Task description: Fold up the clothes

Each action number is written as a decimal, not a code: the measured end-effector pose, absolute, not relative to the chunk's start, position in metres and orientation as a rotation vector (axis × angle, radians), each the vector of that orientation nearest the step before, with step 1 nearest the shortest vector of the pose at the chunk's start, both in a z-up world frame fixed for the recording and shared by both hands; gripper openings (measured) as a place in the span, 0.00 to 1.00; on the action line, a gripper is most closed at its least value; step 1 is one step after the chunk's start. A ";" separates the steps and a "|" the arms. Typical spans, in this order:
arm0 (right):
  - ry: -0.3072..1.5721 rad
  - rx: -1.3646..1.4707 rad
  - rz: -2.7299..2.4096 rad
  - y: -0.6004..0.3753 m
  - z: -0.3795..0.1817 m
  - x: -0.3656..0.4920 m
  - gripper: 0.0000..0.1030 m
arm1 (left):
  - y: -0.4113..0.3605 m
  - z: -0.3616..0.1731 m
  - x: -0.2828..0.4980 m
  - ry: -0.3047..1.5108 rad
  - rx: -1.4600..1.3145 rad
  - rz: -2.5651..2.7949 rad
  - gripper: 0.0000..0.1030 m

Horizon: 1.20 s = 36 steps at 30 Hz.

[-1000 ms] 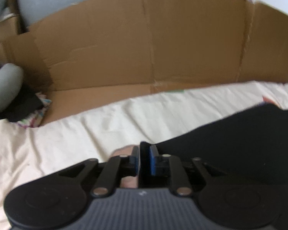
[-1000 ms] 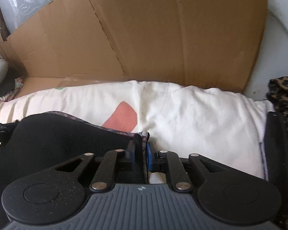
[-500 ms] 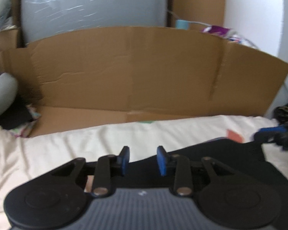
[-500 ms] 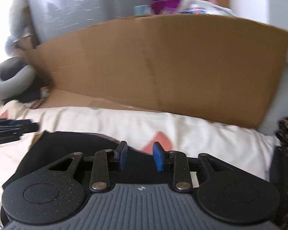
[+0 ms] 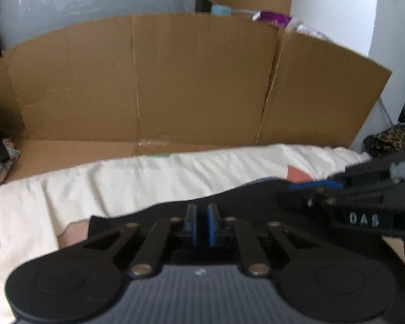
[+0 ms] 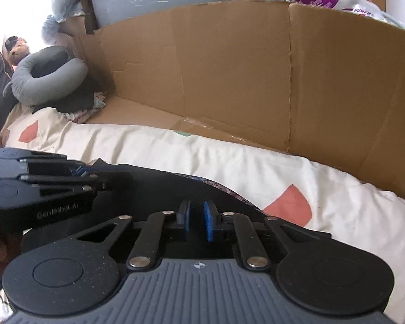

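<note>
Both tools, left tool and right tool, are narrowing with nothing visibly pinched, hovering over the black garment on the cream bedsheet.

I am losing the black garment beneath both gripper bodies, its near part hidden, while the right gripper is blurring at the frame's edge.
</note>
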State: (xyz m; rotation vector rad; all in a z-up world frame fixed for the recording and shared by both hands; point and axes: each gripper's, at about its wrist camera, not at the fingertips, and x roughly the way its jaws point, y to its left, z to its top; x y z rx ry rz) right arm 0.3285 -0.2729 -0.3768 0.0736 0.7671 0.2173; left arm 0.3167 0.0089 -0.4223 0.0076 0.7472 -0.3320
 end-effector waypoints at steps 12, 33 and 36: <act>0.816 0.018 0.229 -0.268 -0.401 0.348 0.14 | 0.006 -0.444 0.321 0.768 0.036 -0.338 0.10; 0.772 0.019 0.228 -0.265 -0.383 0.341 0.16 | 0.012 -0.412 0.292 0.673 0.010 -0.347 0.38; 0.685 0.053 0.225 -0.266 -0.369 0.330 0.23 | 0.013 -0.410 0.290 0.654 -0.020 -0.362 0.37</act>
